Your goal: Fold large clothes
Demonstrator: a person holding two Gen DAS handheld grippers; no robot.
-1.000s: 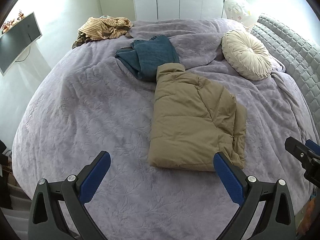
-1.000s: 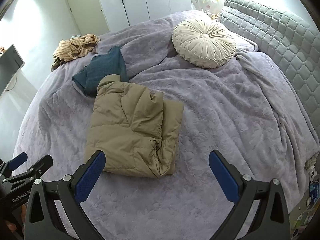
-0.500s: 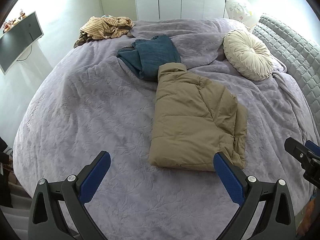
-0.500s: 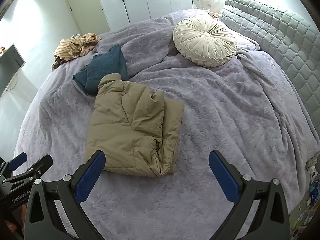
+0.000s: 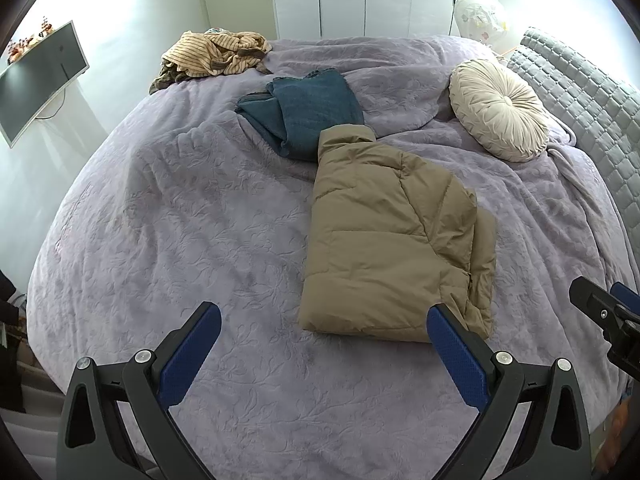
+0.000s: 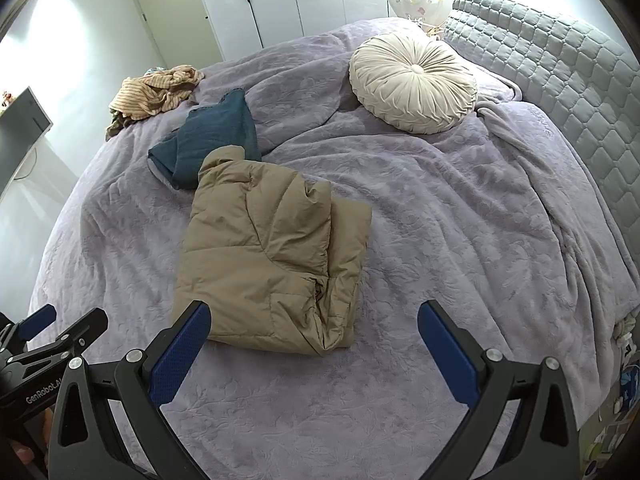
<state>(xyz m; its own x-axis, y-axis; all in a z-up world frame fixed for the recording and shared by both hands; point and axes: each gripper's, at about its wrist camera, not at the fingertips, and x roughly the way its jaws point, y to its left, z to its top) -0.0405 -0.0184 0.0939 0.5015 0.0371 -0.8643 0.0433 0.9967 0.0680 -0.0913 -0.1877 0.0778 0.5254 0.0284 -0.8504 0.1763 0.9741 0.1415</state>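
A tan puffer jacket (image 5: 392,240) lies folded on the lavender bed cover (image 5: 192,240); it also shows in the right wrist view (image 6: 272,256). My left gripper (image 5: 324,344) is open and empty, held above the cover just short of the jacket's near edge. My right gripper (image 6: 314,340) is open and empty, near the jacket's near right corner. The right gripper's tip shows at the right edge of the left wrist view (image 5: 600,312); the left gripper shows at the left edge of the right wrist view (image 6: 48,336).
A folded teal garment (image 5: 304,112) lies behind the jacket's collar. A crumpled striped garment (image 5: 212,56) sits at the far left. A round cream cushion (image 5: 496,108) lies by the grey quilted headboard (image 5: 580,104). A monitor (image 5: 40,76) stands left of the bed.
Both views have drifted slightly; the jacket and other items lie where they were. Both grippers stay open and empty.
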